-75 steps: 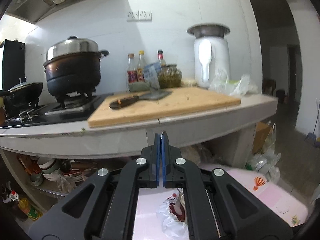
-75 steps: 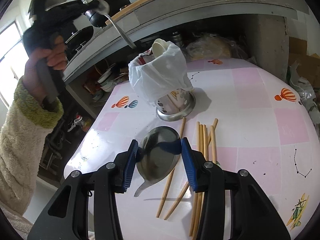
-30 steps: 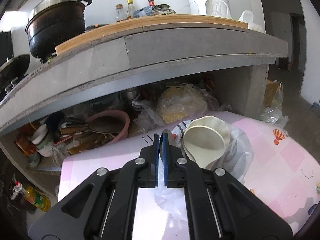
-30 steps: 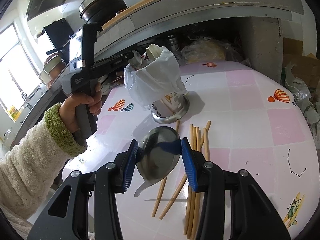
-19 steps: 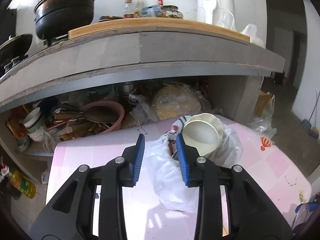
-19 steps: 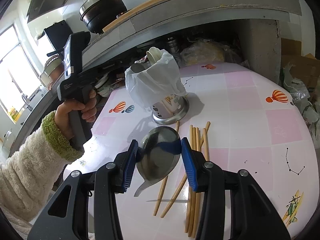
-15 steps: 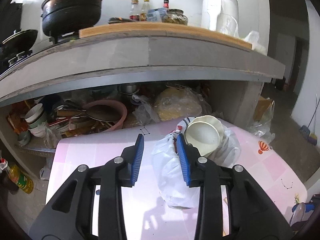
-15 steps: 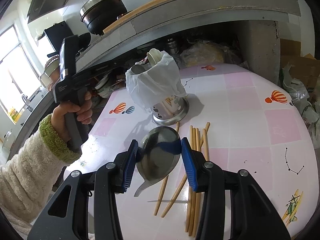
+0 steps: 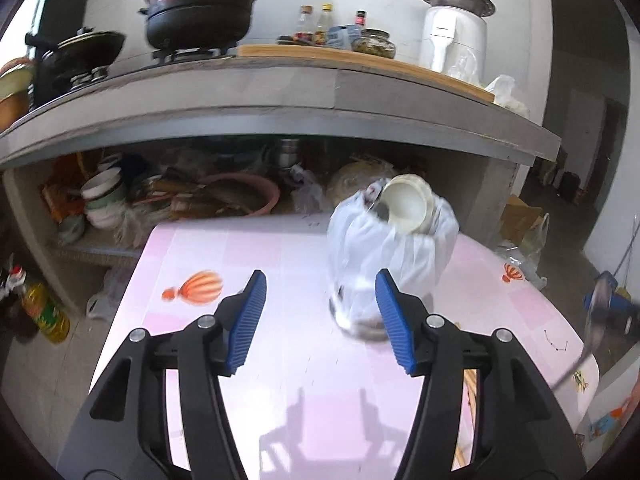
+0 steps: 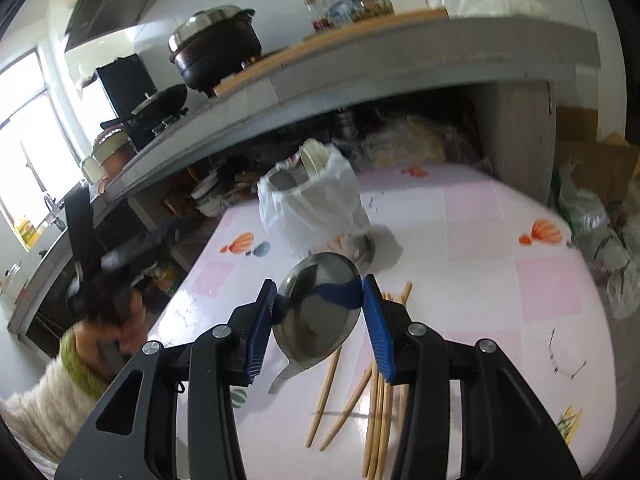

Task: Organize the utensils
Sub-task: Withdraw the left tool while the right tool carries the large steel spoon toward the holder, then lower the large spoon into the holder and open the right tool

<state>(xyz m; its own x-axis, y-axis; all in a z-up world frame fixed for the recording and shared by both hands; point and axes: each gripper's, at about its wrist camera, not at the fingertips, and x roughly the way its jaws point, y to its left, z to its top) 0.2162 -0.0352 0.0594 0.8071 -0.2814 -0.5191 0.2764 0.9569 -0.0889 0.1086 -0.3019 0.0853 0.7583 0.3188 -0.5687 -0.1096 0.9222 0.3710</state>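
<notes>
Left gripper (image 9: 320, 316) jaws just opening, spread, empty; right gripper (image 10: 320, 320) pinching steel spoon (image 10: 316, 312); bagged holder (image 10: 316, 212) far; chopsticks (image 10: 376, 392) near.

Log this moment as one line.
left tongs: open, empty | right tongs: gripping ladle | holder: bagged, upright | chopsticks: on table

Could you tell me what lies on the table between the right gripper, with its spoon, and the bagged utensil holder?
In the right wrist view, only bare tablecloth separates the spoon in the right gripper from the utensil holder.
</notes>
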